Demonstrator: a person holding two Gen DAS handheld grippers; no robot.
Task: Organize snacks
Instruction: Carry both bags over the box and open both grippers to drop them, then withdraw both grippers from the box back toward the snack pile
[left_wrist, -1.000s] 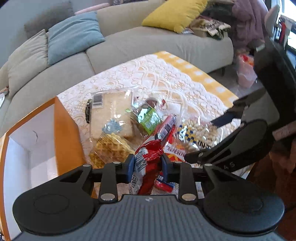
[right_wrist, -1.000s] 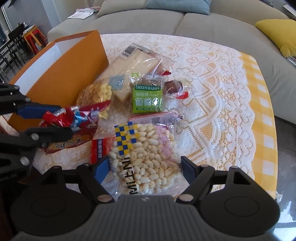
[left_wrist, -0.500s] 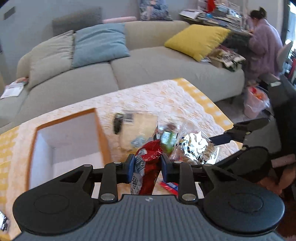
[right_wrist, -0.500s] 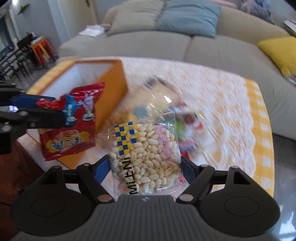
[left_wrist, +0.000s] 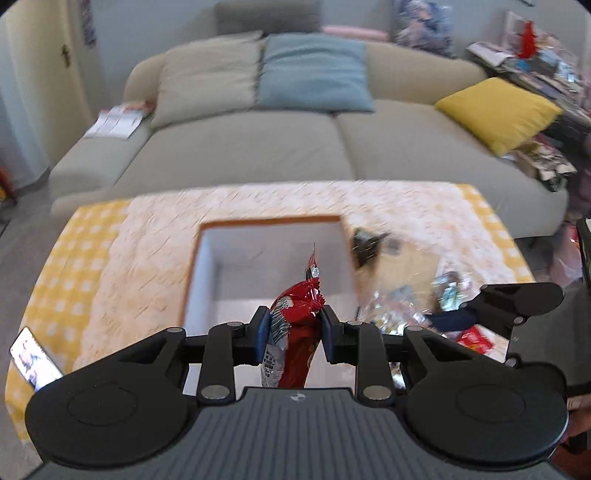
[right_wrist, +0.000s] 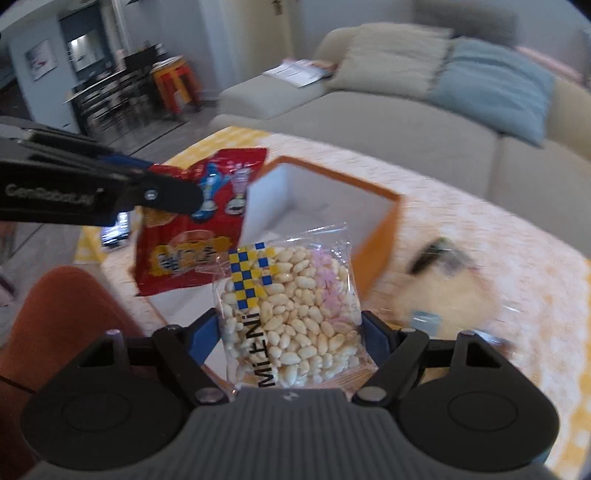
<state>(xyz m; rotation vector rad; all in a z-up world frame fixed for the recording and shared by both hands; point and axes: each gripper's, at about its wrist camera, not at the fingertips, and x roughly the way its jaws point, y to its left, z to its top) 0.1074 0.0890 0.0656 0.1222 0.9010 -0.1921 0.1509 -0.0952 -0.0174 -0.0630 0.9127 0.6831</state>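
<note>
Two claws each carry a snack bag above the open box. The left claw (left_wrist: 293, 334) is closed on a red bag (left_wrist: 295, 325), its blue pads pinching the crumpled foil edge-on; in the right wrist view the same red bag (right_wrist: 192, 229) hangs flat from that claw (right_wrist: 173, 192), its printed face toward the camera, over the near left corner of the box (right_wrist: 380, 229). The right claw (right_wrist: 291, 332) is closed on a clear bag (right_wrist: 291, 306) of pale puffed pieces with a blue-and-yellow checked label; the bag fills the gap between the pads and sticks up in front of the box's near wall. From the left wrist view the right claw (left_wrist: 476, 314) shows at the right edge, with crinkled clear plastic at its tip.

The box (left_wrist: 201, 266) is orange outside and white inside, and stands on the counter (left_wrist: 147, 251), which is covered by a lace cloth over yellow check. Its inside looks bare where visible. Right of the box, more snack packets (left_wrist: 436, 284) lie on the cloth, too blurred to tell apart. A phone (left_wrist: 35, 360) lies at the counter's near left corner. Behind the counter is a grey sofa (left_wrist: 332, 147) with beige, blue and yellow cushions.
</note>
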